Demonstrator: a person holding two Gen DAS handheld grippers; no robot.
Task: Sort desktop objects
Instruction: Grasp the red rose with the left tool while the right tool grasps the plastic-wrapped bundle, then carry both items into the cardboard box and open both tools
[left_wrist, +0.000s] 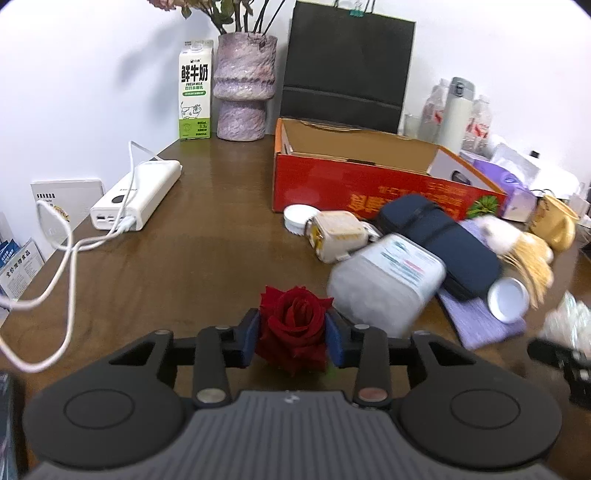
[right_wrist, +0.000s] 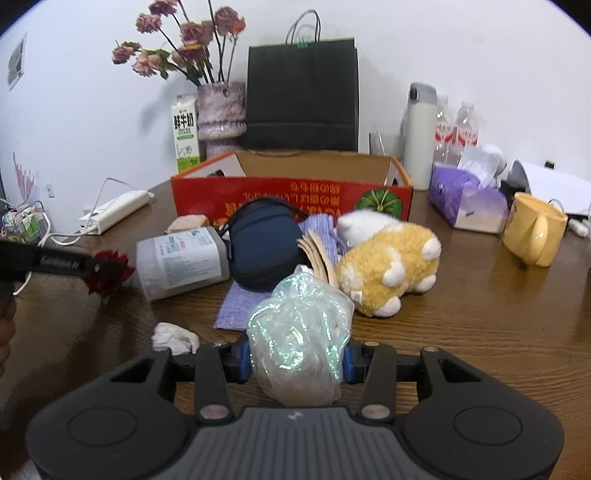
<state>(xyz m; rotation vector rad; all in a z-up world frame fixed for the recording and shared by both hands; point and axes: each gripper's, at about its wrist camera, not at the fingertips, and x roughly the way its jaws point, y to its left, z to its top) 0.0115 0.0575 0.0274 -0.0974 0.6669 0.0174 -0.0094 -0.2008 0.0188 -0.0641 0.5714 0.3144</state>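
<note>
My left gripper (left_wrist: 293, 336) is shut on a red rose (left_wrist: 293, 326), held just above the brown desk; the rose also shows at the left of the right wrist view (right_wrist: 109, 271). My right gripper (right_wrist: 295, 356) is shut on a crumpled iridescent plastic wrap (right_wrist: 301, 332). A pile lies in front of the open red cardboard box (right_wrist: 291, 194): a grey plastic jar on its side (right_wrist: 181, 258), a navy pouch (right_wrist: 264, 243), a purple cloth (right_wrist: 236, 308), a yellow plush toy (right_wrist: 391, 266) and wooden sticks (right_wrist: 319, 260).
A white power bank with cable (left_wrist: 138, 194), milk carton (left_wrist: 194, 90) and purple vase (left_wrist: 243, 88) stand at the back left. A black paper bag (right_wrist: 303, 98), thermos (right_wrist: 419, 134), water bottles, tissue pack (right_wrist: 467, 199) and yellow mug (right_wrist: 535, 229) are at the right. A crumpled tissue (right_wrist: 173, 336) lies near my right gripper.
</note>
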